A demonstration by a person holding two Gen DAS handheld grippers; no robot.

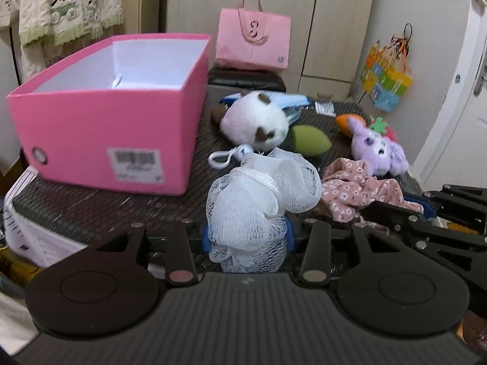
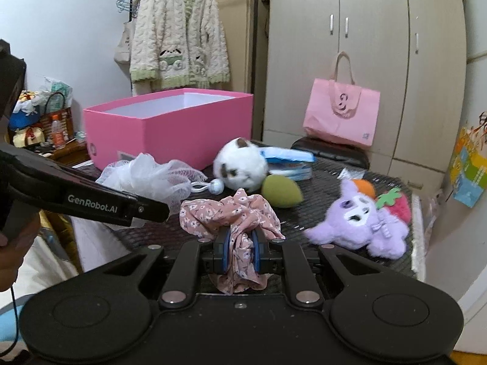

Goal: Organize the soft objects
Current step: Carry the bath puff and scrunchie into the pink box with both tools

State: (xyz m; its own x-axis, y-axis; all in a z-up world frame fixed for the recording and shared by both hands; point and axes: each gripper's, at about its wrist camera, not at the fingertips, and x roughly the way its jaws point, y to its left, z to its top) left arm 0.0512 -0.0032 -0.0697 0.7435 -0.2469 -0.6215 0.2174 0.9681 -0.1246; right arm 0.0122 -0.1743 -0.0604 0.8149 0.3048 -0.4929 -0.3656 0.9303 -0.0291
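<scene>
Left gripper (image 1: 247, 237): clamped on white mesh bath pouf (image 1: 258, 194), right of open pink box (image 1: 103, 115).
Right gripper (image 2: 240, 254): pinching pink floral fabric (image 2: 231, 213) over dark table (image 2: 319, 213).
Nearby: purple plush (image 2: 362, 225), white plush (image 2: 240, 164), green sponge (image 2: 281, 191).

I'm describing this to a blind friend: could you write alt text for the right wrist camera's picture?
The right gripper pinches a pink floral cloth over a dark woven table. Behind lie a white mesh sponge held by the left gripper, a white-and-brown plush, a green sponge, a purple plush and an open pink box.
</scene>
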